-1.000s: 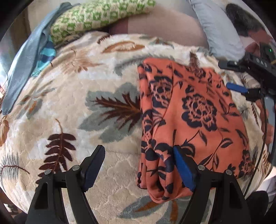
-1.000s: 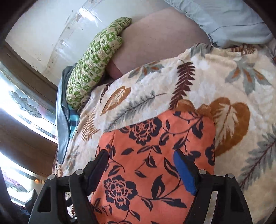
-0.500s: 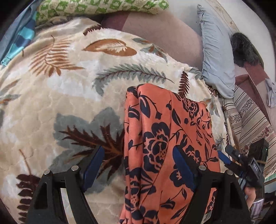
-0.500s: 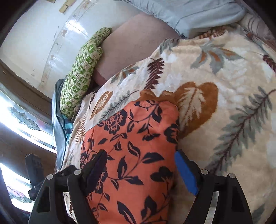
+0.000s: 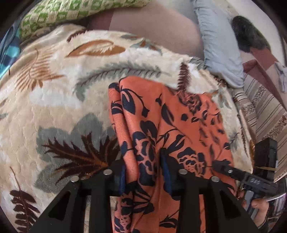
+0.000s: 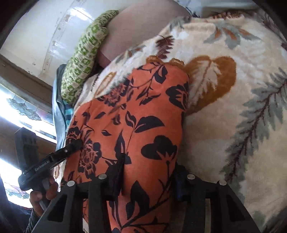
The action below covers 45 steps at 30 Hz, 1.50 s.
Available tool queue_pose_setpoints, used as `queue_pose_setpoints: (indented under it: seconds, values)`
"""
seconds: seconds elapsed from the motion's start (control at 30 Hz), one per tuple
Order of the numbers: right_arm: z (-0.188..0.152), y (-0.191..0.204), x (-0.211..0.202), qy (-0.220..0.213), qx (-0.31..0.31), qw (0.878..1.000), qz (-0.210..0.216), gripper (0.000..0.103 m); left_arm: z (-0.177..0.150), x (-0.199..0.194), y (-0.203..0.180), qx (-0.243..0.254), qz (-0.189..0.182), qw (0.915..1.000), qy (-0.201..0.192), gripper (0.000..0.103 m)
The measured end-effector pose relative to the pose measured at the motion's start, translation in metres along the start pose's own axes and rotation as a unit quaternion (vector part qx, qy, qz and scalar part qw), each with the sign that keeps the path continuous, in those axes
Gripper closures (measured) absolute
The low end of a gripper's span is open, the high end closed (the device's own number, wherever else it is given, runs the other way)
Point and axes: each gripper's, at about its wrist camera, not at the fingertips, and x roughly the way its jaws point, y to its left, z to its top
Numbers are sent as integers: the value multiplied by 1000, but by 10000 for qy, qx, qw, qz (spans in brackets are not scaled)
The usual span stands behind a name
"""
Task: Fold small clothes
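Observation:
An orange garment with dark navy flowers [image 5: 161, 121] lies folded on a cream leaf-print blanket [image 5: 53, 100]. My left gripper [image 5: 143, 172] is shut on the garment's near left edge, with bunched cloth between the fingers. My right gripper [image 6: 148, 172] is shut on the garment's [image 6: 136, 114] near right edge. Each gripper shows in the other's view: the right one at the lower right [image 5: 222, 165], the left one at the lower left [image 6: 75, 145]. The near part of the garment looks lifted off the blanket.
A green patterned pillow [image 5: 71, 12] and a mauve cushion [image 5: 152, 30] lie at the bed's far side. A light blue pillow [image 5: 218, 46] and striped bedding [image 5: 265, 111] lie to the right. A window [image 6: 16, 111] stands at the left in the right wrist view.
Both grippers went from open to shut on the garment's near edge. Both moved in closer over the cloth, and the edge is now bunched between the fingers.

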Motion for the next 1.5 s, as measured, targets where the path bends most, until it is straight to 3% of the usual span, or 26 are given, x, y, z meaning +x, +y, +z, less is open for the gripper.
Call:
queue_pose_setpoints:
  seconds: [0.03, 0.07, 0.17, 0.23, 0.33, 0.4, 0.5, 0.57, 0.67, 0.93, 1.07, 1.13, 1.17, 1.23, 1.4, 1.5]
  values:
    - [1, -3, -5, -55, 155, 9998, 138, 46, -2, -3, 7, -135, 73, 9998, -87, 40]
    - [1, 1, -13, -136, 118, 9998, 43, 40, -3, -12, 11, -247, 105, 9994, -210, 36]
    - [-5, 26, -54, -853, -394, 9951, -319, 39, -9, -40, 14, -180, 220, 9983, -502, 35]
    - [-14, 41, -77, -1043, -503, 9932, -61, 39, -23, -59, 11, -43, 393, 9965, -736, 35]
    - [-38, 71, -93, -939, -870, 9908, 438, 35, -52, -76, 2, 105, 570, 9948, -832, 35]
    - [-57, 79, -86, -624, -982, 9906, 725, 29, -73, -75, -3, 131, 845, 9933, -779, 32]
    - [-79, 53, -34, 238, -643, 9975, 157, 26, -95, -37, -7, 401, 1342, 9901, -116, 25]
    - [-84, 49, -38, 28, -483, 9984, 308, 27, -98, -41, -6, 306, 1365, 9899, -210, 25]
    - [-83, 70, -62, -261, -762, 9965, 221, 26, -93, -53, -9, 393, 1420, 9888, -239, 25]
    - [-42, 90, -74, -555, -1046, 9929, -144, 26, -97, -57, -13, 489, 1534, 9865, -288, 25]
    - [-5, 92, -49, -574, -1162, 9909, -352, 26, -95, -55, -11, 439, 1518, 9871, -266, 25]
    - [10, 73, -18, -270, -996, 9925, -649, 25, -94, -54, -9, 414, 1491, 9876, -250, 25]
    - [14, 60, -5, -78, -778, 9950, -624, 25, -94, -55, -9, 406, 1444, 9883, -264, 25]
    - [17, 60, -12, -253, -645, 9963, -513, 25, -95, -59, -9, 425, 1453, 9880, -302, 25]
    - [18, 95, -41, -644, -1119, 9910, -366, 25, -93, -60, -8, 384, 1405, 9886, -369, 25]
    - [26, 74, -11, -402, -974, 9908, -845, 18, -96, -67, -9, 360, 1328, 9895, -439, 25]
